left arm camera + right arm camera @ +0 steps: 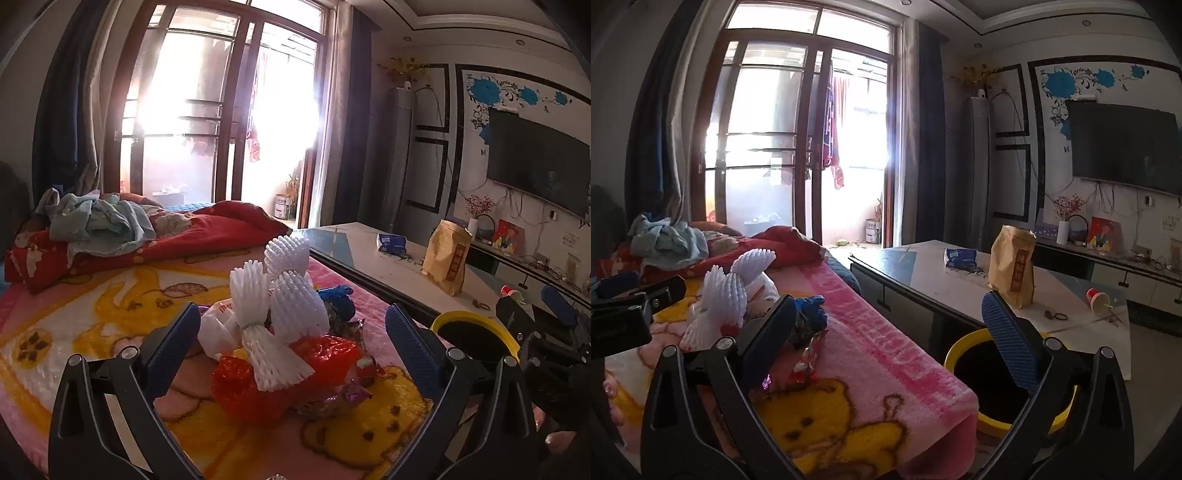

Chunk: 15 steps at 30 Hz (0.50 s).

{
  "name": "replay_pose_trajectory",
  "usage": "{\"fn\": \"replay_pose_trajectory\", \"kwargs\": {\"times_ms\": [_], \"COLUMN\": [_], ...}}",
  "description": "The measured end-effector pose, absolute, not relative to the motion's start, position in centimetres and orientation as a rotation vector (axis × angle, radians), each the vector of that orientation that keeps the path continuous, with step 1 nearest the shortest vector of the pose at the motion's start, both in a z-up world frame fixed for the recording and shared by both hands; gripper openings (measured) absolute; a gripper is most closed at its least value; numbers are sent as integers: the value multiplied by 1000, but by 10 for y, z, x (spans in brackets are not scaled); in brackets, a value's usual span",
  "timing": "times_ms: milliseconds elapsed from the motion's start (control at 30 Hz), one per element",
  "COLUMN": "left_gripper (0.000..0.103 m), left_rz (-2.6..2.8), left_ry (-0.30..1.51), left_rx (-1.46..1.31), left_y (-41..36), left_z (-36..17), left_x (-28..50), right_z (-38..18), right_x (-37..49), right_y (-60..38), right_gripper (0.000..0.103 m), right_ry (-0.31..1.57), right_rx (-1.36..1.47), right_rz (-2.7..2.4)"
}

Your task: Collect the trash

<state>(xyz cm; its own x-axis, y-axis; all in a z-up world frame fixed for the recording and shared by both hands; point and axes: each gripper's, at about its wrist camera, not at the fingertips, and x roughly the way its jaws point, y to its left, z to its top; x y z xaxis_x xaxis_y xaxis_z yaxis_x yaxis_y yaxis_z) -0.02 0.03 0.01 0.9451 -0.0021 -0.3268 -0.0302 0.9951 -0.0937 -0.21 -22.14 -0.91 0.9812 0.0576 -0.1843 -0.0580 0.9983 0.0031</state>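
left gripper (293, 332): black frame, blue ribbed pads, jaws spread wide, nothing clamped. Hovers over the trash pile, pile sits in the gap between the fingers.
trash pile: on the pink-and-yellow cartoon-bear fleece blanket (92, 321), near the blanket's right edge.
white foam fruit nets (280, 295): top of the pile, several bunched together, one lying across the red wrap.
white plastic bag (218, 325): left side of the pile, under the nets.
red crinkled plastic wrap (295, 376): front of the pile, closest to the left gripper.
foil candy wrappers (351, 395): right front of the pile, touching the red wrap.
blue crumpled plastic piece (338, 299): right rear of the pile.
yellow-rimmed round bin with black inside (979, 380): on the floor just right of the blanket's edge, between blanket and table.
right gripper (897, 332): same build, jaws fully apart, empty. Left finger over the pile's right edge, right finger in front of the bin's opening.
white glossy low table (942, 280): right of the bin. Carries a tan paper bag (1012, 266), standing, a blue-white packet (960, 257) behind it, and a tipped red paper cup (1099, 299) farther right.
red quilt with heaped pale-blue clothes (99, 221): far left end of the blanket, well apart from the pile.
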Motion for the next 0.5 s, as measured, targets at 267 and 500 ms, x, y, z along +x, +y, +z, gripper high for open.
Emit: {"fn": "replay_pose_trajectory", "kwargs": {"times_ms": [267, 500], "left_gripper": [97, 97], "left_rz": [12, -2], "left_ry": [340, 332], "left_rx": [-97, -105], "left_y": [-2, -4], "left_z": [0, 3], "left_x": [-1, -2], "right_z": [-11, -15], "right_x": [0, 3], "right_y": [-223, -224], "right_gripper": [92, 92], "right_ry": [198, 200], "right_rx": [-4, 3], "right_rz": [44, 35]}}
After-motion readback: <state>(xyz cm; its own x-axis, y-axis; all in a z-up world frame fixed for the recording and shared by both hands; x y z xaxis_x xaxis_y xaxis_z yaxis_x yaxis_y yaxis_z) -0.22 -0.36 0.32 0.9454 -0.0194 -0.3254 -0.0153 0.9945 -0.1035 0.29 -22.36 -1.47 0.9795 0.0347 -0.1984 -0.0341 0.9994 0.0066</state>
